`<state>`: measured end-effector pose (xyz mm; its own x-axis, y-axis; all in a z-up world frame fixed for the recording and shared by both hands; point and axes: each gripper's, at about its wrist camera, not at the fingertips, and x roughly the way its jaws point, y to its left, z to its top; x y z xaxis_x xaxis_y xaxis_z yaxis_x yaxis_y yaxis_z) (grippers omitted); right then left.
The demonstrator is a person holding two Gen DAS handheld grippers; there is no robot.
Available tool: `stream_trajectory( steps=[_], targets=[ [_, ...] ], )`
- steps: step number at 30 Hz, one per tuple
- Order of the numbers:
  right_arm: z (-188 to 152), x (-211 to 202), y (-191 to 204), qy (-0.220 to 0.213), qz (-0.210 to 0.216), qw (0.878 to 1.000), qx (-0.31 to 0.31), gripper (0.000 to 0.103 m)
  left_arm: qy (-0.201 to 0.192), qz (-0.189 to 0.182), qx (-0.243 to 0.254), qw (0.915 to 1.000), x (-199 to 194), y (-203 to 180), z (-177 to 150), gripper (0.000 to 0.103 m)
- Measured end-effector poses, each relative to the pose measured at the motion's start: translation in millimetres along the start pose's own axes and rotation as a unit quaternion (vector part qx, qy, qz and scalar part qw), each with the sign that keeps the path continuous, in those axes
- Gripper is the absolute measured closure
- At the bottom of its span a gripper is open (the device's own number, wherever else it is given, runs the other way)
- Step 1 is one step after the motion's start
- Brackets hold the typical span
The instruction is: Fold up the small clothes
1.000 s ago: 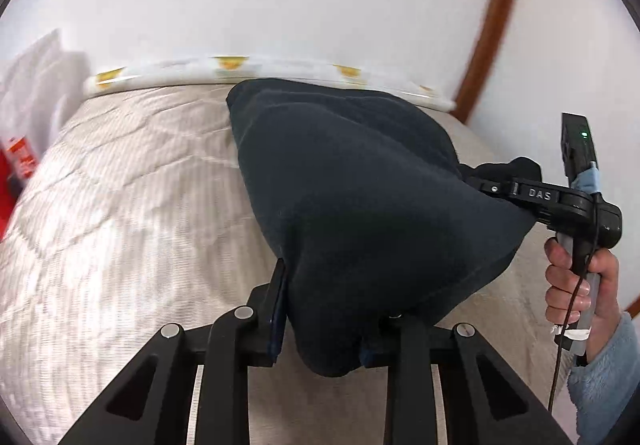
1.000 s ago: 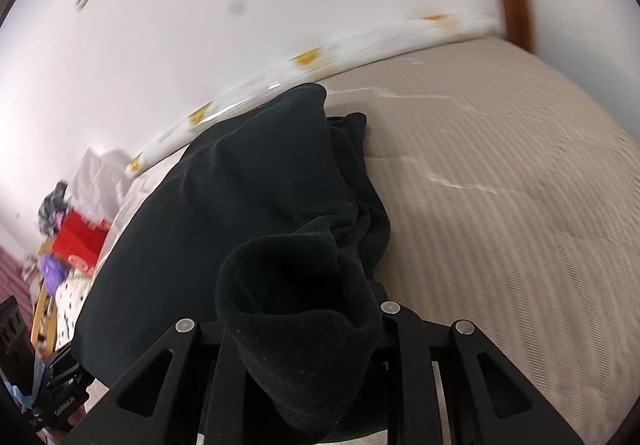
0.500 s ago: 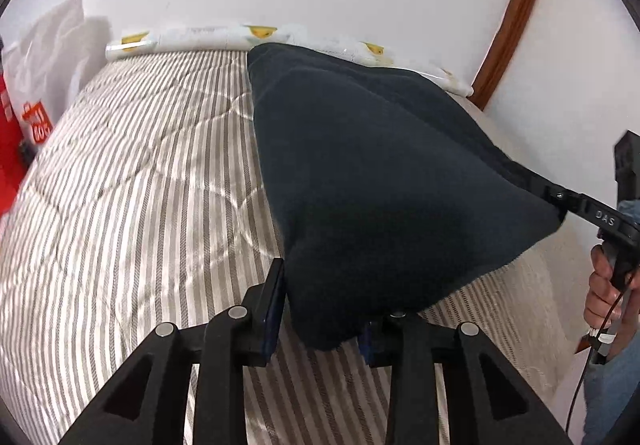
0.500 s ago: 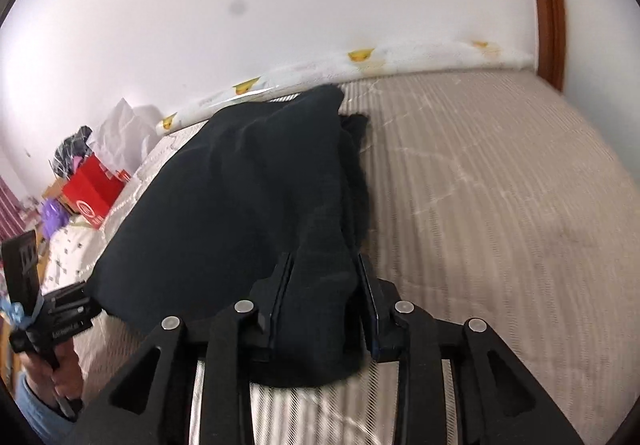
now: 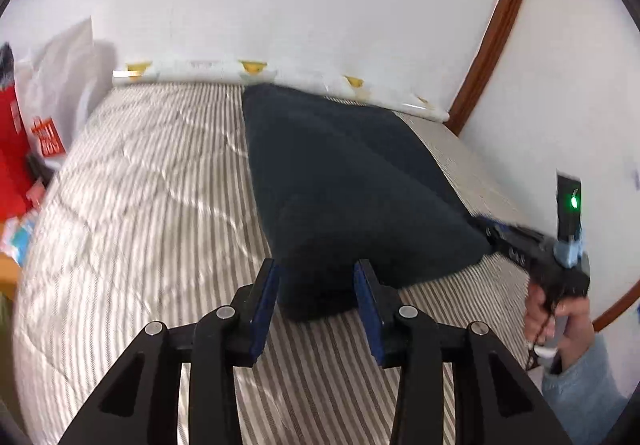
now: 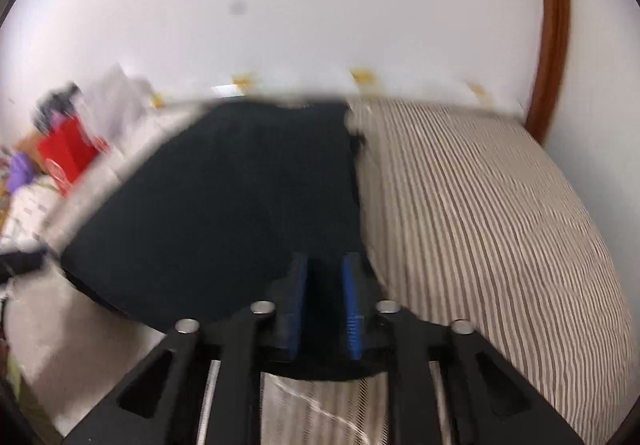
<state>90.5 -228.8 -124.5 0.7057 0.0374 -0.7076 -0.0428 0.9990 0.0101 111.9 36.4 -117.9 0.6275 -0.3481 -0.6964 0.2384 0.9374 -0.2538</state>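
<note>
While my left gripper [image 5: 316, 285] stands spread around a corner, the dark garment [image 5: 352, 181] lies on the striped bed [image 5: 152, 205].
My right gripper [image 6: 323, 285] pinches its other near corner.

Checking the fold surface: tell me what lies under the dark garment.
The dark garment lies on the striped quilt, which shows all around it. Anything directly beneath the cloth is covered and cannot be seen.

The left tool [image 5: 316, 295] sits low with its blue pads spread apart. The right tool [image 6: 323, 299], gripped by a bare hand [image 5: 554, 315] in a light-blue sleeve, has its pads drawn close around dark fabric.
</note>
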Motion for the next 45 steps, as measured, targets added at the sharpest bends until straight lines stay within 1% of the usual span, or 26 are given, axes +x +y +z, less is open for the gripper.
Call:
stream_trajectory(
  steps=[1,3,5,7,10,14,17,20,22,24,26,29,31,33,35,37,40,43,44,45],
  targets=[
    [-6.0,2.9,-4.6,0.005,0.002,1.0,0.008,0.09,0.0,0.007,0.006,1.0,3.6,-1.8,3.9,0.066],
    [-11.7,-2.4,-10.0,-0.001,0.0,1.0,0.016,0.091,0.003,0.026,0.017,0.9995,13.7,-4.6,10.3,0.066],
    [-13.7,-8.5,-13.4,0.005,-0.016,1.0,0.016,0.091,0.007,0.016,0.014,0.9998,23.2,-3.6,14.8,0.066],
    [-15.7,-14.1,-19.4,0.011,-0.004,1.0,0.028,0.091,0.01,0.015,0.011,0.9998,31.1,-2.9,16.6,0.066],
    [-15.5,-22.1,-23.1,0.013,0.001,0.999,0.031,0.091,0.015,0.02,0.017,0.9995,39.0,-4.1,15.4,0.066],
    [-3.2,-34.5,-19.5,0.003,-0.009,1.0,0.017,0.09,0.025,0.024,0.02,0.9992,47.5,-2.9,8.7,0.064],
    [13.3,-39.7,-17.3,-0.009,-0.005,1.0,0.012,0.087,0.027,0.023,0.02,0.9992,49.2,-1.4,6.4,0.063],
    [33.0,-35.9,-15.0,-0.01,0.002,1.0,0.012,0.084,0.025,0.009,0.017,0.9995,43.8,2.3,13.1,0.063],
    [47.7,-29.7,-14.5,-0.008,-0.001,1.0,0.012,0.08,0.02,0.011,0.014,0.9996,42.1,7.1,20.2,0.063],
    [67.3,-19.9,-15.6,-0.007,0.004,1.0,0.008,0.071,0.016,0.02,0.013,0.9996,43.5,12.5,28.9,0.063],
    [82.2,-9.0,-17.0,-0.003,0.009,1.0,0.006,0.067,0.015,0.027,0.01,0.9995,47.2,19.1,38.1,0.063],
    [106.6,16.5,-22.3,0.01,0.022,1.0,0.012,0.065,0.01,0.03,0.007,0.9995,53.1,28.5,51.3,0.063],
    [117.7,33.6,-27.1,0.021,0.032,0.999,0.021,0.065,0.01,0.023,0.006,0.9997,58.3,32.5,58.3,0.062],
    [128.8,54.7,-31.3,0.037,0.043,0.998,0.032,0.065,0.015,0.014,0.012,0.9997,65.5,33.5,63.8,0.06],
    [138.4,76.6,-33.9,0.051,0.054,0.996,0.04,0.065,0.022,0.008,0.024,0.9994,73.6,31.3,64.4,0.052],
    [146.5,96.5,-34.3,0.061,0.063,0.995,0.048,0.065,0.026,-0.004,0.039,0.9989,80.8,27.8,60.6,0.052],
    [154.9,123.1,-36.2,0.075,0.067,0.993,0.063,0.065,0.023,-0.009,0.052,0.9983,85.5,24.8,56.4,0.051],
    [159.3,146.7,-38.6,0.089,0.087,0.988,0.087,0.065,0.027,-0.022,0.042,0.9985,87.9,29.3,56.7,0.049],
    [160.1,153.7,-40.4,0.093,0.093,0.987,0.097,0.066,0.029,-0.025,0.038,0.9986,88.3,31.0,57.1,0.048],
    [161.0,159.0,-41.7,0.097,0.097,0.985,0.105,0.074,0.03,-0.028,0.034,0.9986,88.4,33.2,57.4,0.047]
  ],
)
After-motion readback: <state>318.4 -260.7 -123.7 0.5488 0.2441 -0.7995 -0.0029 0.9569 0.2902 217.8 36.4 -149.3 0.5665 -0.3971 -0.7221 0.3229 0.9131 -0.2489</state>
